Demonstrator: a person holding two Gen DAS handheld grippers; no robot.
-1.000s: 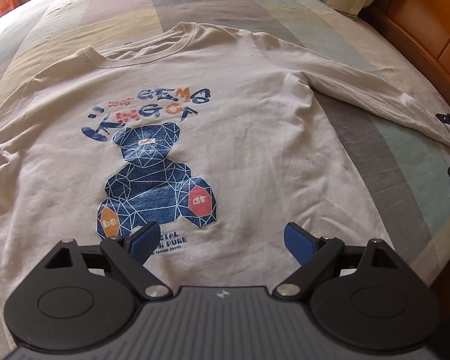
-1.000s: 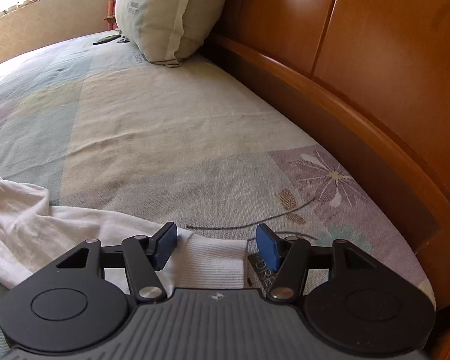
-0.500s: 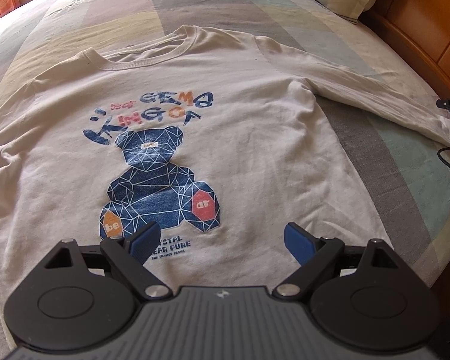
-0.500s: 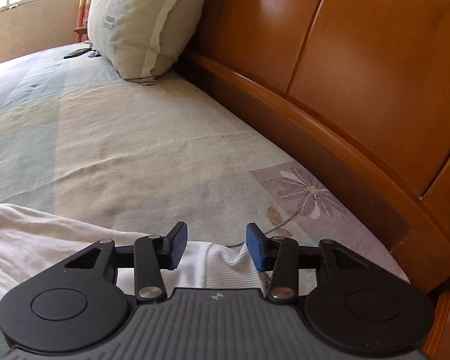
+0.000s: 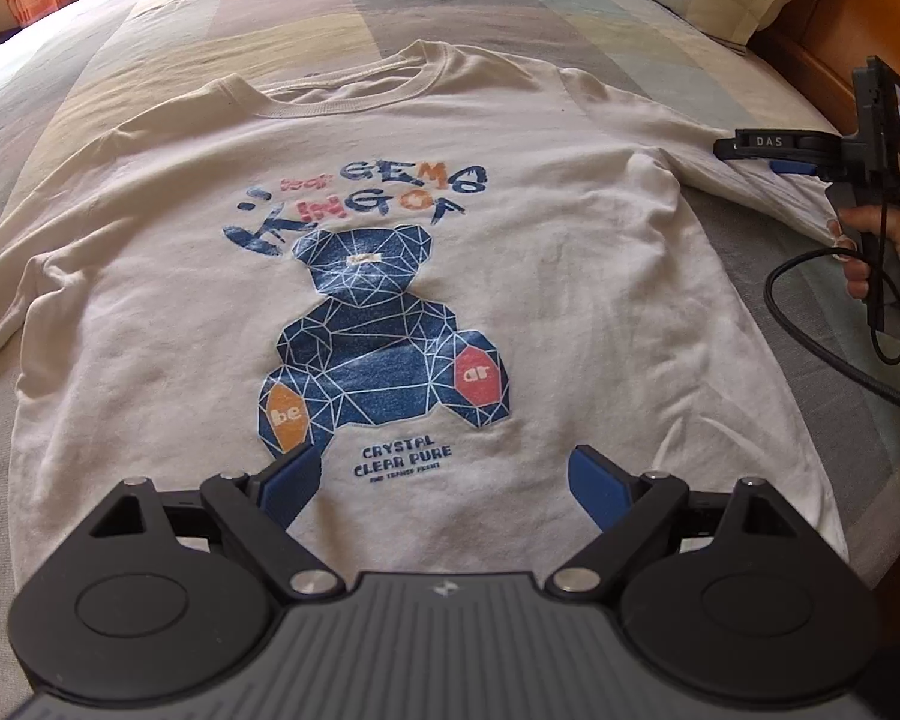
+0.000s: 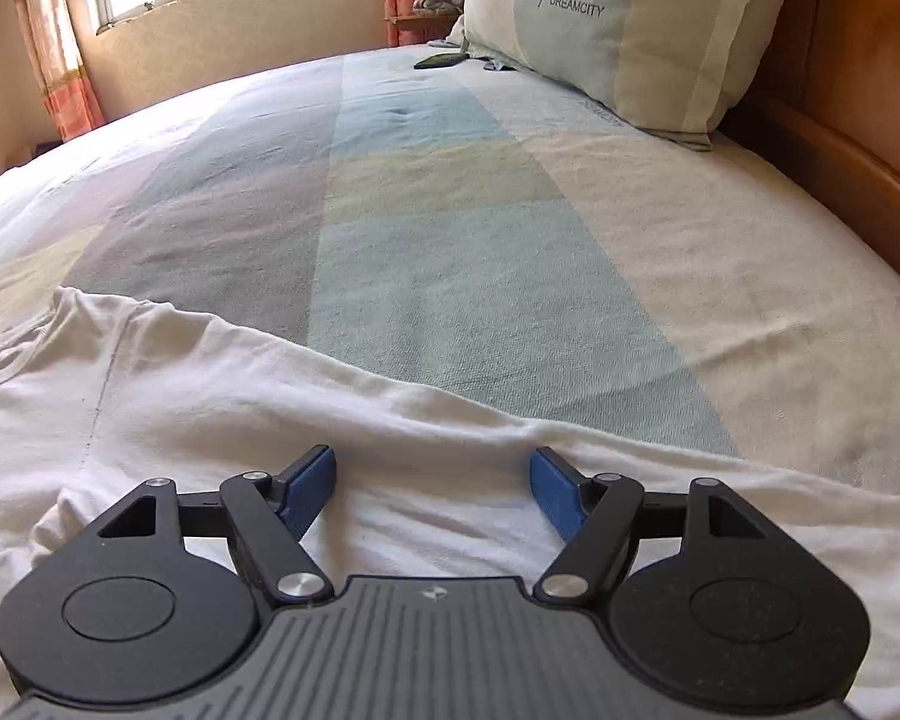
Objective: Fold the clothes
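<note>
bed (image 6: 450, 240): right tongs (image 6: 432, 480) left cuff, opening empty over sleeve (image 6: 450, 420); left tongs (image 5: 444, 480) wide, empty.

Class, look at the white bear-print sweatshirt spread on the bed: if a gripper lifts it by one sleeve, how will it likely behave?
The sweatshirt is probably floppy: its sleeve already lies in soft ridges. Lifted by one point, it would likely drape and drag rather than hold its shape. It seems light and unlikely to slip, being a matte knit on the woven bedspread.
</note>
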